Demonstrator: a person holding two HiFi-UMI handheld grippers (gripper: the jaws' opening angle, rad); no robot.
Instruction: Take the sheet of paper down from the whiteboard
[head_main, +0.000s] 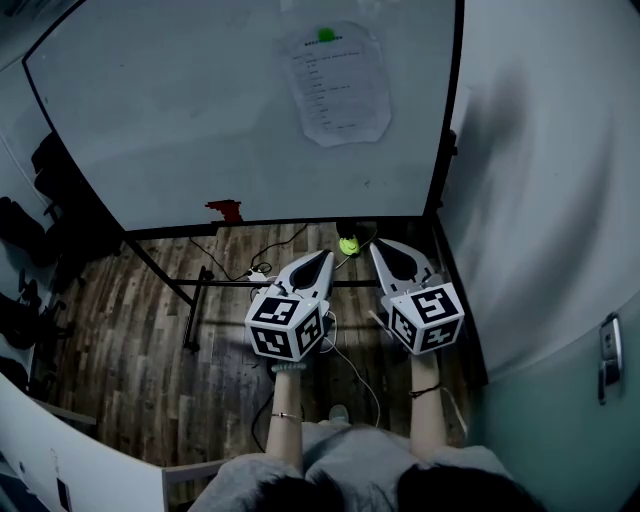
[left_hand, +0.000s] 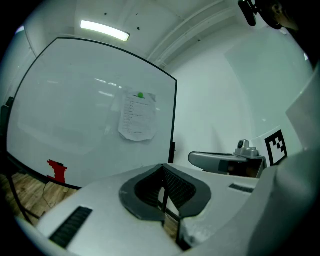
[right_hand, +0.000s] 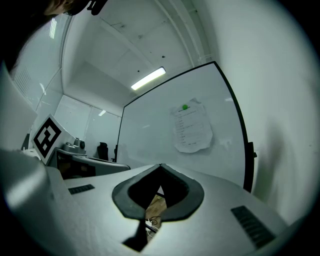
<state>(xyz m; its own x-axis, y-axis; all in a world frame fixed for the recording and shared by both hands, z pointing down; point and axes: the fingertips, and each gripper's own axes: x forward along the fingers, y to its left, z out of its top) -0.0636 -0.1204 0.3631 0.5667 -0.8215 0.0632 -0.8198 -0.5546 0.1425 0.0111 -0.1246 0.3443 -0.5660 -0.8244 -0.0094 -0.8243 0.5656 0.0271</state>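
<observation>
A printed sheet of paper (head_main: 337, 82) hangs on the whiteboard (head_main: 180, 120) near its right edge, pinned at its top by a green magnet (head_main: 326, 35). The same paper (left_hand: 137, 116) shows ahead in the left gripper view, and the paper (right_hand: 191, 126) also in the right gripper view. My left gripper (head_main: 325, 255) and right gripper (head_main: 377, 243) are held side by side, well short of the board and below the sheet. Both are shut with nothing between their jaws.
A red eraser-like object (head_main: 225, 209) sits on the board's bottom rail. A yellow-green ball (head_main: 348, 245) and cables (head_main: 255, 270) lie on the wooden floor by the board's stand. A white wall (head_main: 540, 180) runs close along the right. Dark chairs (head_main: 25, 235) stand at the left.
</observation>
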